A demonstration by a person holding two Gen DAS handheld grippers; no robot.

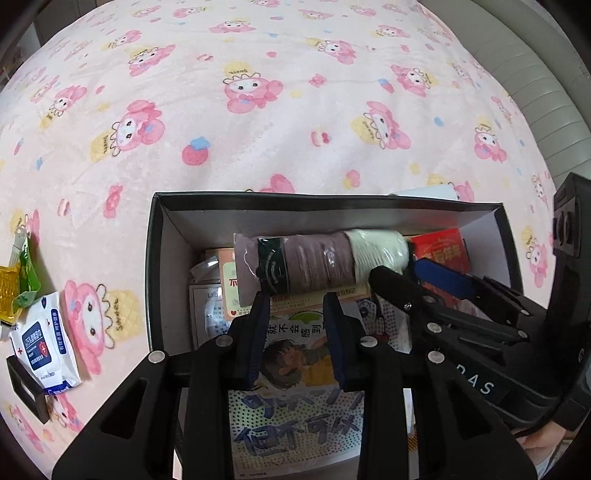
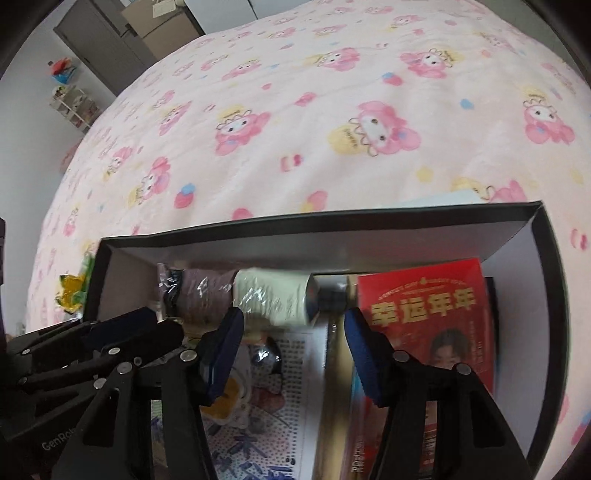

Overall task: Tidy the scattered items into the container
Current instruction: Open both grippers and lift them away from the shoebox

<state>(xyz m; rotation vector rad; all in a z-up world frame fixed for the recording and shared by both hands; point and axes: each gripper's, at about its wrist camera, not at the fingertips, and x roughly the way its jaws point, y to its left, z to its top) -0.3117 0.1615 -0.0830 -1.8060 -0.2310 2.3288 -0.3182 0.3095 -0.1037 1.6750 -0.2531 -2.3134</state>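
Note:
A black box (image 1: 155,258) sits on the pink cartoon bedspread; it also shows in the right wrist view (image 2: 332,225). Inside lie a plastic-wrapped roll of mauve and cream socks (image 1: 317,262), a cartoon-cover book (image 1: 295,369), a red booklet (image 2: 428,317) and small packets. My left gripper (image 1: 295,299) is open and empty just short of the sock roll. My right gripper (image 2: 291,325) is open and empty over the box, next to the roll's cream end (image 2: 273,295). A wet-wipe pack (image 1: 44,339) and a green-yellow snack packet (image 1: 18,280) lie on the bed left of the box.
A small black rectangular object (image 1: 26,387) lies by the wipes. A grey padded headboard (image 1: 535,81) runs along the right. In the right wrist view a door (image 2: 99,40), cardboard boxes (image 2: 159,26) and a small shelf (image 2: 74,107) stand beyond the bed.

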